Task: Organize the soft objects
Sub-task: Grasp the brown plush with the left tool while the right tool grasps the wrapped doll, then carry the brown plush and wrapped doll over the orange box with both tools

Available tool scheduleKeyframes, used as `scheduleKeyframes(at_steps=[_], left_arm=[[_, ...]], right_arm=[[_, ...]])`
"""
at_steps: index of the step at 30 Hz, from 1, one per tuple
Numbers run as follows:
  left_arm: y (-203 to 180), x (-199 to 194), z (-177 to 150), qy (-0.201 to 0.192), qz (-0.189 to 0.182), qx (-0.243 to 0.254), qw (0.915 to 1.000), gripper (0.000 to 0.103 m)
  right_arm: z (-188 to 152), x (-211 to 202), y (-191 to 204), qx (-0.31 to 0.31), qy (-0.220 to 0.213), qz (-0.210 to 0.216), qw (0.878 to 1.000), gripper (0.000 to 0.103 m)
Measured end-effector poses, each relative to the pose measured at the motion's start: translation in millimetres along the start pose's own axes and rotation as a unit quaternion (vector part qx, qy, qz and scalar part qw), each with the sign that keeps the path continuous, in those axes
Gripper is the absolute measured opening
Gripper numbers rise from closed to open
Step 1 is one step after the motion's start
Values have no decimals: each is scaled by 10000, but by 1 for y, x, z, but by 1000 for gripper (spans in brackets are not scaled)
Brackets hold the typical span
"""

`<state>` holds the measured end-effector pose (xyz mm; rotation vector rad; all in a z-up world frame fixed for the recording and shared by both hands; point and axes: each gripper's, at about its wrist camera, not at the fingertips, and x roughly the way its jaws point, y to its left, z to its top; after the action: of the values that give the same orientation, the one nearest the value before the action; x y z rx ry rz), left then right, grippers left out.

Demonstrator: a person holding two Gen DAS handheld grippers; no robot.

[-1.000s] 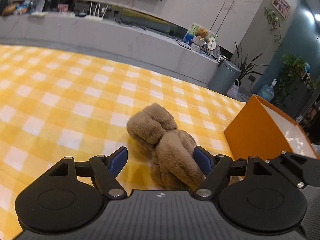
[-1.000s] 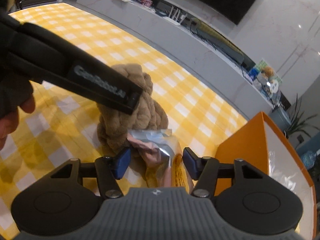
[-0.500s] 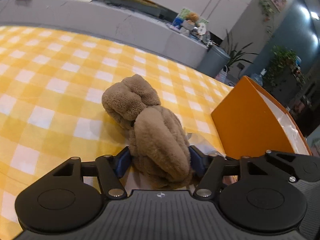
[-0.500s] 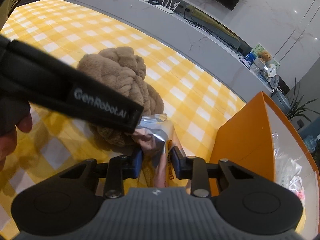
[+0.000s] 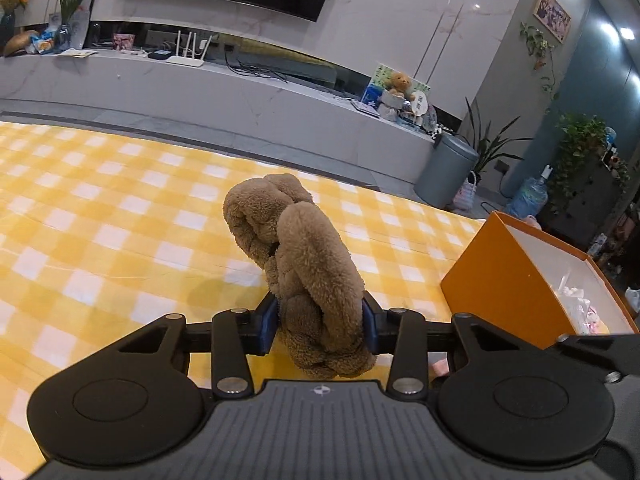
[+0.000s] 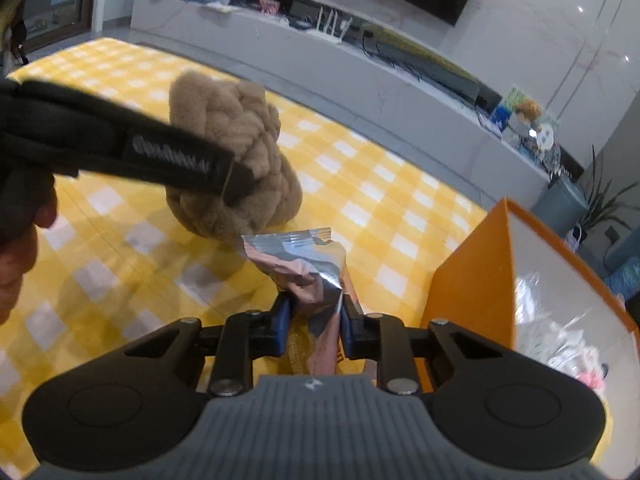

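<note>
Left gripper (image 5: 320, 322) just closed, clamped on brown plush knot (image 5: 304, 248) at centre; right gripper (image 6: 314, 326) just closed, pinching foil snack packet (image 6: 304, 264) lower centre.

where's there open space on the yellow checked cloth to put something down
The checked cloth lies bare left of and beyond the brown plush toy, up to its far edge. It is crowded on the right, where the plush toy, the foil snack packet and the orange box sit close together.

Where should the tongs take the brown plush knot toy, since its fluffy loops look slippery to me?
Grip the brown plush knot toy across its narrower near lobe, coming from the near side, as the left tongs have just closed on it. The soft pile there compresses between the pads.
</note>
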<state>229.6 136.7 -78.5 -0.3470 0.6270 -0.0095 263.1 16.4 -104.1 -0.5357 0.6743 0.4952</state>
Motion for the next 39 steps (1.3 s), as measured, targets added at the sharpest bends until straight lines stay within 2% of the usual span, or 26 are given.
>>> scheduleKeyframes(at_steps=[8,15,21,26,30,35,39], left_arm=[[-2,-36,-1,-320,-38,213,9993,47],[-24,-67,1,-533,-113,459,9975,47],[-62,-80,-6,-417,-555,631,9956,46],[-100,-87,-5,-340,-946,849,9913,47],[-130,-89,4,-309,-1267,998,9864,46],[-170,-85,13,-301,-1487,1348,9792,46],[-197,-69,18,-106,-1691,1380,9758,47]], right_arm=[[12,-47,-8,130,-398,172,9990,23],[12,-102,-27,176,-800,138,9965,23],[-1,-149,-57,186,-1023,-92,9945,24],[-25,-180,-94,356,-1038,-401,9932,24],[-43,-197,-126,572,-1036,-622,9910,24],[-66,-214,-165,867,-1062,-837,9870,24],[-81,-218,-195,1175,-1135,-934,9821,24]])
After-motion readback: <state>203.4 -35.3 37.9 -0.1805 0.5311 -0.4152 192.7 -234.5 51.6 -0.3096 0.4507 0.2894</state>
